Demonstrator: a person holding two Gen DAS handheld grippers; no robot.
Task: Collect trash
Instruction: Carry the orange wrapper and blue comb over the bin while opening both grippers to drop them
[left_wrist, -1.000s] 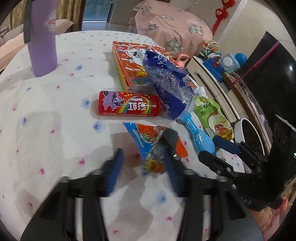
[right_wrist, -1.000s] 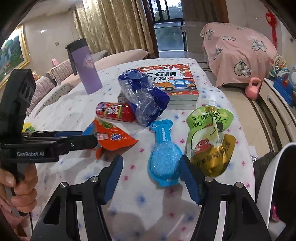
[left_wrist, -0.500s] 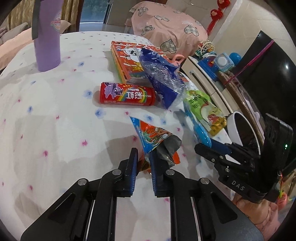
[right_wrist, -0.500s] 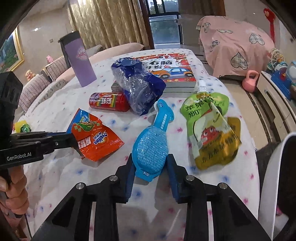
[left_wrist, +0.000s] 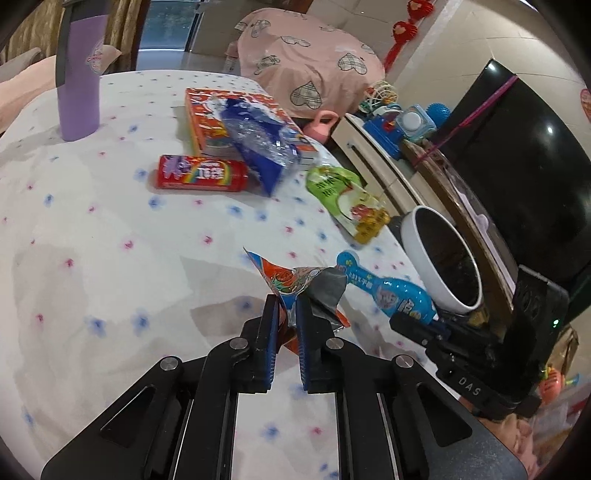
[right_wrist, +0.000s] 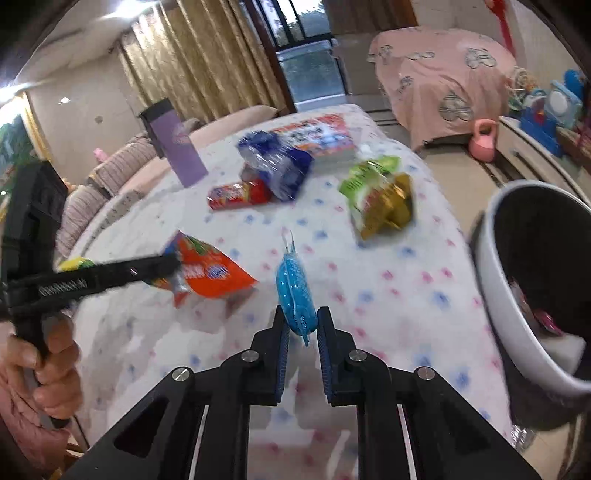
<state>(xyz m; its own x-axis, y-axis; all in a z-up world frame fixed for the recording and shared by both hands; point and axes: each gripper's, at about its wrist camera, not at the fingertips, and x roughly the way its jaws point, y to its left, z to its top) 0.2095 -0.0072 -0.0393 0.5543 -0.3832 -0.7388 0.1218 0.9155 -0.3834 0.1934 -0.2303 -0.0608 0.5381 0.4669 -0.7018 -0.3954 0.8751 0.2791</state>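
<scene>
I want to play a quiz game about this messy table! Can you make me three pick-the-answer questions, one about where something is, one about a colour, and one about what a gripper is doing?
1. Where does the tall purple bottle stand?
A. at the table's far end
B. inside the bin
C. on the picture book

2. What colour is the lying Skittles tube?
A. green
B. red
C. white

3. What is the left gripper doing?
A. hanging open
B. pinching the orange crinkly snack wrapper
C. holding the purple bottle

Answers:
1 A, it stands upright on the cloth beyond all the litter.
2 B, its body is red with a rainbow label.
3 B, its jaws are closed on the wrapper's edge.
</scene>
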